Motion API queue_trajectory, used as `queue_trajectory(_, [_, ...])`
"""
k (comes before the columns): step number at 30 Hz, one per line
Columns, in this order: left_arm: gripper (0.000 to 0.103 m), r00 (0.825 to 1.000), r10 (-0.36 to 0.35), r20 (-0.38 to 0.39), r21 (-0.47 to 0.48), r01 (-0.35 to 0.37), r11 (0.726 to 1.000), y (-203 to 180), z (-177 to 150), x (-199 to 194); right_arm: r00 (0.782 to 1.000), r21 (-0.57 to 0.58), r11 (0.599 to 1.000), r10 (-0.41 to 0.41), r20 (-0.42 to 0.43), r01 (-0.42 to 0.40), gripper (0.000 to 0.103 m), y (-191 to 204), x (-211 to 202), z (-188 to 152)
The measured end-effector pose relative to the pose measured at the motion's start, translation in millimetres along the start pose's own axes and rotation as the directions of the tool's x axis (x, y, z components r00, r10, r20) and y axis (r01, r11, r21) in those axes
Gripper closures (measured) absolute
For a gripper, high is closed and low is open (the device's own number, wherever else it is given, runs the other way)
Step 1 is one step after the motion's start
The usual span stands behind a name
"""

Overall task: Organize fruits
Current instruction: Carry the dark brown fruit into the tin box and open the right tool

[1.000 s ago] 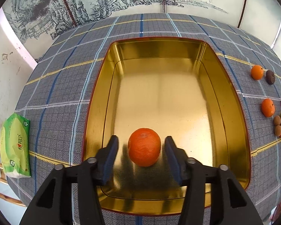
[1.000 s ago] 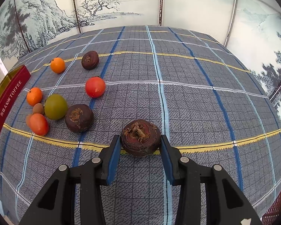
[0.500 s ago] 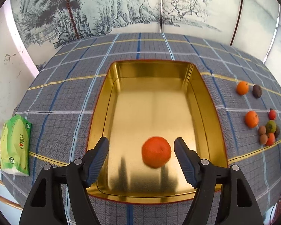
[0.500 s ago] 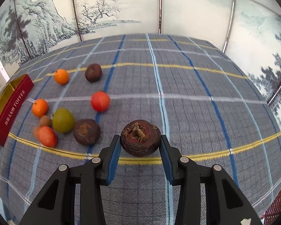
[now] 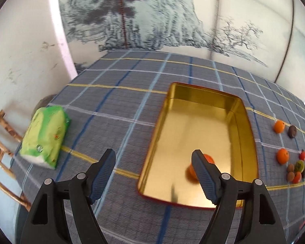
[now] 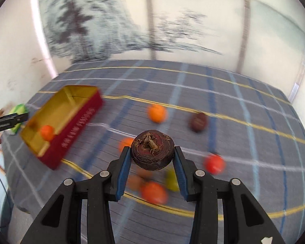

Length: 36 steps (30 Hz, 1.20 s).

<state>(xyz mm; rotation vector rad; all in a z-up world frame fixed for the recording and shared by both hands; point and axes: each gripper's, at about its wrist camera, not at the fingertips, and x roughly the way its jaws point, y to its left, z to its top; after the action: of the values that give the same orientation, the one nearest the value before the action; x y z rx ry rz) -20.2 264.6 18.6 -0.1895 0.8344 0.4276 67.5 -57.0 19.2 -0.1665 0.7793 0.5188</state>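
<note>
My left gripper is open and empty, raised above the tablecloth left of the gold tin. An orange lies in the tin's near end, partly behind my right finger. My right gripper is shut on a dark brown mangosteen and holds it in the air above the loose fruit. The tin with the orange shows at the left of the right wrist view, and the left gripper beside it.
Loose fruit lies right of the tin: oranges, a dark fruit, a green one, small red and brown ones. A green tissue pack lies at the table's left edge, a wooden chair beyond it.
My left gripper let the orange go in the tin, opened wide and pulled back up and to the left. My right gripper lifted the mangosteen off the cloth and swung left toward the tin.
</note>
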Motion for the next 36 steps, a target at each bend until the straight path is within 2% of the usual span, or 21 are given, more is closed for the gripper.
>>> queue_trajectory(5, [0.024,0.999,0.049,-0.004,-0.040,-0.049,0.998,14,-7,-3,0.995,-0.120,0.987,0.104,-0.013,-0.105,0.065,63,22,25])
queue_trajectory(10, [0.023,0.997,0.072,-0.020,-0.085,-0.073,0.994,29,-13,-1,0.986,-0.221,0.961,0.161,-0.042,-0.166,0.065,120,46,47])
queue_trajectory(16, [0.021,0.995,0.097,-0.025,-0.145,-0.100,0.984,50,-16,0,0.978,-0.275,0.941,0.172,-0.114,-0.198,0.065,164,90,63])
queue_trajectory(23, [0.021,0.990,0.141,-0.028,-0.228,-0.144,0.963,82,-22,-6,0.973,-0.308,0.932,0.138,-0.183,-0.190,0.065,186,133,70])
queue_trajectory(32, [0.021,0.980,0.189,-0.064,-0.292,-0.199,0.935,117,-35,-6,0.968,-0.334,0.924,0.113,-0.223,-0.185,0.065,199,156,66])
queue_trajectory(36, [0.021,0.980,0.185,-0.072,-0.305,-0.198,0.931,123,-39,-6,0.966,-0.339,0.923,0.105,-0.237,-0.184,0.065,201,161,63])
